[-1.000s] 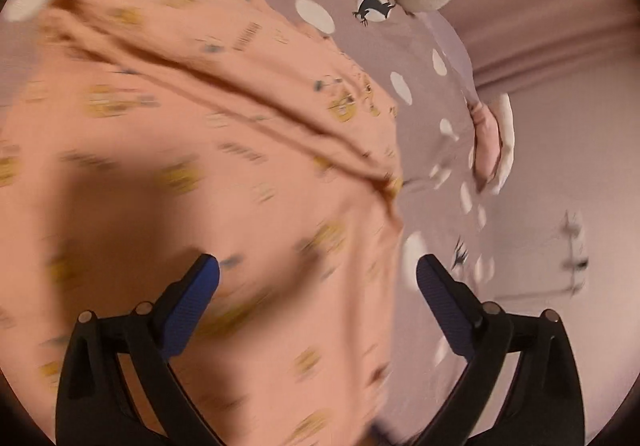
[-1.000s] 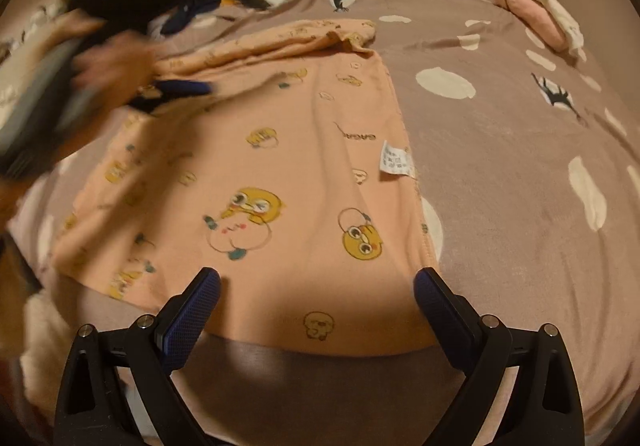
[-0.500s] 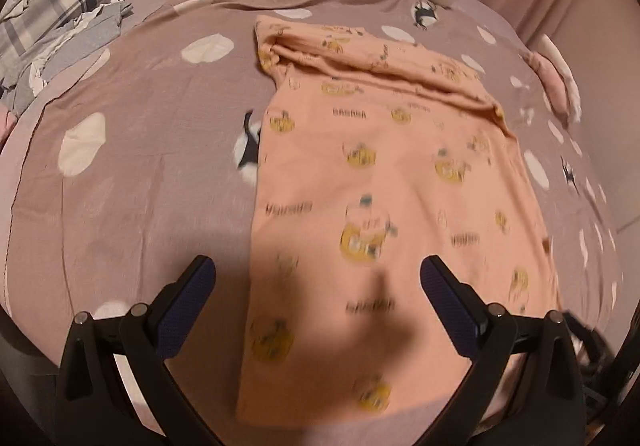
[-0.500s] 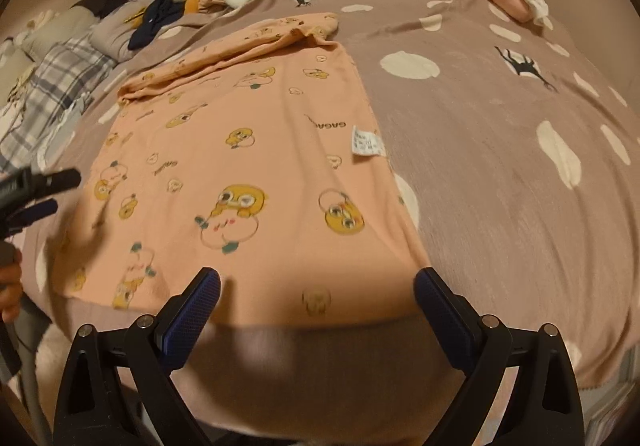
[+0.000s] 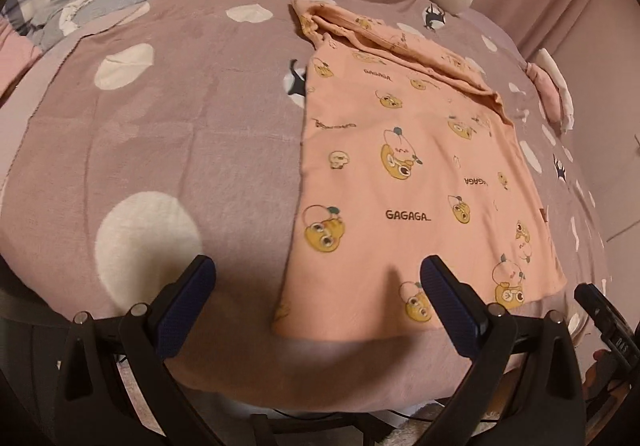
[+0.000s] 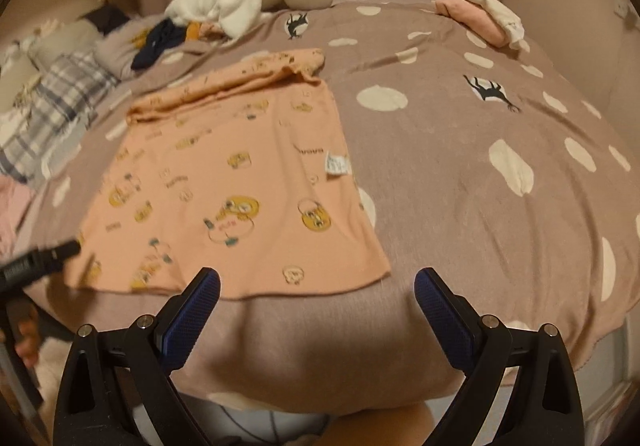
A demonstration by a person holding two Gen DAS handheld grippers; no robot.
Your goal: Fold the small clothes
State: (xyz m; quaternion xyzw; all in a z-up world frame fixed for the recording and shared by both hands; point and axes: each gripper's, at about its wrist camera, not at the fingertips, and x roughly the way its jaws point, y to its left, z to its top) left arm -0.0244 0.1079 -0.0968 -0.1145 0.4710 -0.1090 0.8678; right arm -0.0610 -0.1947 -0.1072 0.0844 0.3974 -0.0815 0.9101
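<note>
Both grippers hang wide apart and empty just off the near edge of the bed (image 5: 168,150): the left gripper (image 5: 318,290) over the near left corner of the peach garment (image 5: 404,174), the right gripper (image 6: 318,296) at its near right corner. The garment lies flat, its far edge bunched (already rolled over). A shallow pinch could also catch the bedspread (image 6: 460,206), dragging it and skewing the fold.

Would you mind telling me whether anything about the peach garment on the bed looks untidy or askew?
Yes: the far end of the peach garment is bunched into a rumpled roll instead of lying flat, and a white care label sticks out at its right edge.
</note>
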